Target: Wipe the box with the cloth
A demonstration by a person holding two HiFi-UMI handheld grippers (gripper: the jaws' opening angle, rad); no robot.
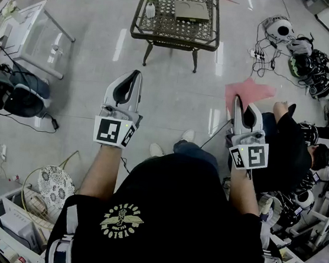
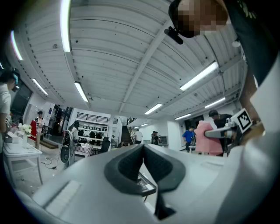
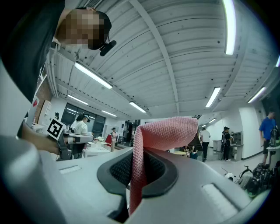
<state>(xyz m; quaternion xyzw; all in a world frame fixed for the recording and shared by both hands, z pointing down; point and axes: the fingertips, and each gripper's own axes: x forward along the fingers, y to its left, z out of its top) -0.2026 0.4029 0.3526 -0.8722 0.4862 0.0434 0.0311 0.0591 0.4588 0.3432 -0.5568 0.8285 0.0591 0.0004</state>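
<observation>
R gripper [image 1: 238, 100] clamped on cloth [image 1: 250, 90]; L gripper [image 1: 138, 74] closed, empty. Box [image 1: 191, 10] by far edge of table [image 1: 164, 37], well apart from both. Wipe not started.

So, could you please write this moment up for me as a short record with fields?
left hand-held gripper: jaws together, nothing between them
right hand-held gripper: shut on the pink cloth
box: grey, lying on the dark lattice table, beside a vase of flowers
spacing: both grippers held short of the table; cloth apart from the box
wiping: not yet begun
</observation>
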